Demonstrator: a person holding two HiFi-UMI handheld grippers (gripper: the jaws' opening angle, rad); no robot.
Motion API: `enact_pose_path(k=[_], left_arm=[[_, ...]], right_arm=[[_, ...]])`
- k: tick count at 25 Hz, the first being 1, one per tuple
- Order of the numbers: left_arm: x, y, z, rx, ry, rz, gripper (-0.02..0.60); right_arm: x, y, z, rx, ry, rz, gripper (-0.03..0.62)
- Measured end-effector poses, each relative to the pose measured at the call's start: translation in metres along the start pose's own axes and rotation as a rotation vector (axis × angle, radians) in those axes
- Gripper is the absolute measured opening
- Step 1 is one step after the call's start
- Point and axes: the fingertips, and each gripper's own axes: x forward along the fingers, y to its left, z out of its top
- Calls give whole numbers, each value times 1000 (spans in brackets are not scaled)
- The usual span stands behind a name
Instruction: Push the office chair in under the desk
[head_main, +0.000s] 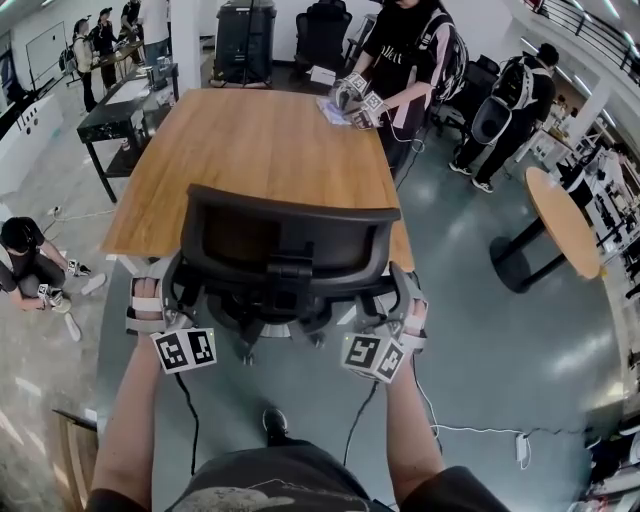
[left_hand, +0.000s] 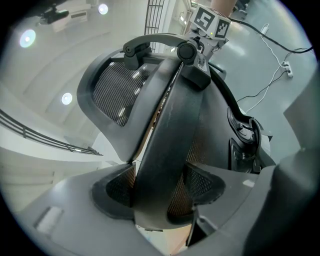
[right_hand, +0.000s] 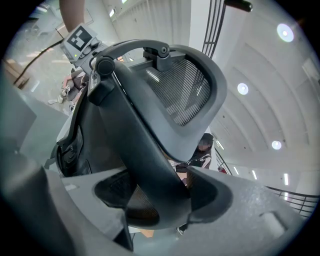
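The left claw (left_hand: 159, 192) and right claw (right_hand: 157, 197) each pinch 1 side of the office chair (head_main: 290, 245) backrest at the wooden bench's (head_main: 260, 140) near edge; grip looks set, so next comes a level forward push.

Items on count: one office chair (head_main: 290, 240); one wooden desk (head_main: 250, 150); one round table (head_main: 566, 222); two grippers, left gripper (head_main: 165, 290) and right gripper (head_main: 400, 298).
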Motion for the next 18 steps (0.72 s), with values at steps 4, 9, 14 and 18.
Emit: enact_pose_path(k=[4, 9, 14, 18], left_arm=[[0, 1, 0, -2, 3, -7, 322], [1, -1, 0, -20, 9, -19, 327], [-17, -5, 5, -43, -4, 30, 341], [-32, -4, 15, -99, -16, 74, 328]], right_arm=[[-1, 0, 0, -2, 9, 3, 288], [2, 2, -6, 8, 26, 16, 292], [-9, -3, -10, 71, 27, 1, 341], [-21, -9, -13, 100, 28, -14, 342]])
